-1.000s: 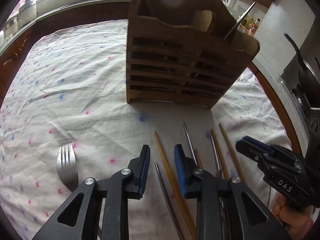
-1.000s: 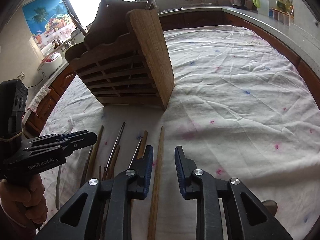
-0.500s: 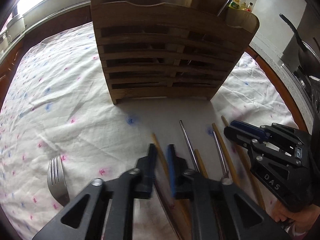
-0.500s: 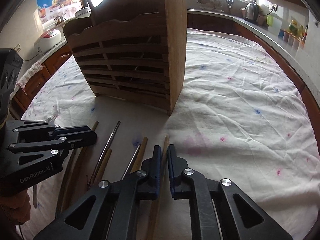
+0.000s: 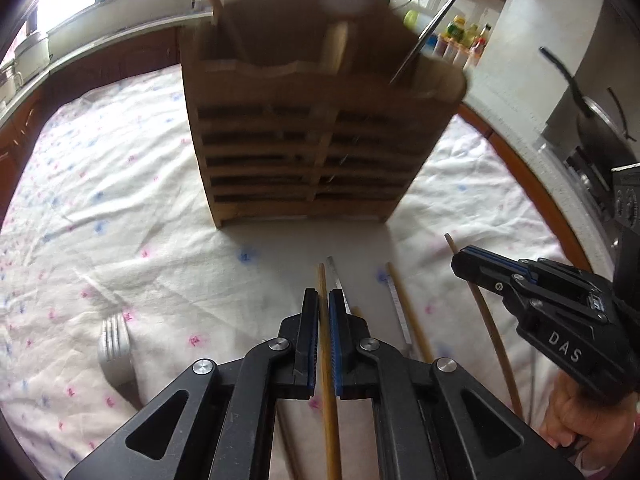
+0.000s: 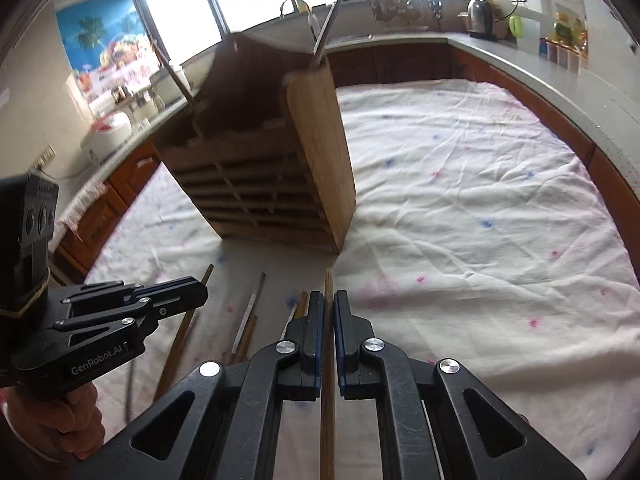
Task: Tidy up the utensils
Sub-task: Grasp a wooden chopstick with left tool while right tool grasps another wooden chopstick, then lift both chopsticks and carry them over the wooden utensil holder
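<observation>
A slatted wooden utensil holder point(image 5: 316, 136) stands on the cloth-covered table; it also shows in the right wrist view point(image 6: 276, 176), with a few utensils sticking out of its top. My left gripper point(image 5: 324, 300) is shut on a wooden chopstick point(image 5: 328, 380) and holds it lifted. My right gripper point(image 6: 329, 300) is shut on another wooden chopstick point(image 6: 328, 400), also lifted. Several more chopsticks, wooden point(image 5: 408, 312) and metal point(image 5: 398, 304), lie on the cloth in front of the holder. A metal fork point(image 5: 114, 348) lies at the left.
The table carries a white cloth with pink and blue specks point(image 6: 480, 208). Kitchen counters ring the table, with a kettle point(image 6: 480, 16) and a rice cooker point(image 6: 108, 136). A pan point(image 5: 592, 120) sits on a stove at the right.
Both grippers went from open to shut, each on a wooden chopstick. Both have since lifted away from the cloth with their chopsticks.
</observation>
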The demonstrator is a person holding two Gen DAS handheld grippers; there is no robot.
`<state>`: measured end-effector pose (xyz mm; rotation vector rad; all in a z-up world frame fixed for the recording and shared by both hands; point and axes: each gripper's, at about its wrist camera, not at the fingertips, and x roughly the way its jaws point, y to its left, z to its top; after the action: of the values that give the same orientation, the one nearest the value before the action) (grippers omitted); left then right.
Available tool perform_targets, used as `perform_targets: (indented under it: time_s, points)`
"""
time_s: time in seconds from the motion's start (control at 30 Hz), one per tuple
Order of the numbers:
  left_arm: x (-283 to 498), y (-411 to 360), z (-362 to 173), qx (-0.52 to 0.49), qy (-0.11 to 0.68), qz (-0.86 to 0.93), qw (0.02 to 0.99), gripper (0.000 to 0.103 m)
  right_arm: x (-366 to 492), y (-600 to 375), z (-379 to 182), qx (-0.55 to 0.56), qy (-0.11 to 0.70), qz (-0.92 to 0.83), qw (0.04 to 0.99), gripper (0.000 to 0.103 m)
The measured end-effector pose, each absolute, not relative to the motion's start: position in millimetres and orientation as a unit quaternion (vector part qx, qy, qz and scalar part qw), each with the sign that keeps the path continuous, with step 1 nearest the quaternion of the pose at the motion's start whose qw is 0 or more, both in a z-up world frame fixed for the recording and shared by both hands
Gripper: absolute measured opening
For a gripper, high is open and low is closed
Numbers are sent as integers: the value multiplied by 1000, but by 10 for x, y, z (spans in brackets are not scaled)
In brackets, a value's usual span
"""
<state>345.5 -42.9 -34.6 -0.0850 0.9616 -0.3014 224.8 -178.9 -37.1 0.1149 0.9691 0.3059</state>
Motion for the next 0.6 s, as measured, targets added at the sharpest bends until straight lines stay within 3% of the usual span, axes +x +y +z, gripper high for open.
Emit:
perform_targets:
  time_s: [0.6]
  points:
    - [2252, -22, 538, -80, 349, -167, 919, 3, 1613, -1962, 532, 84, 367, 155, 913, 5]
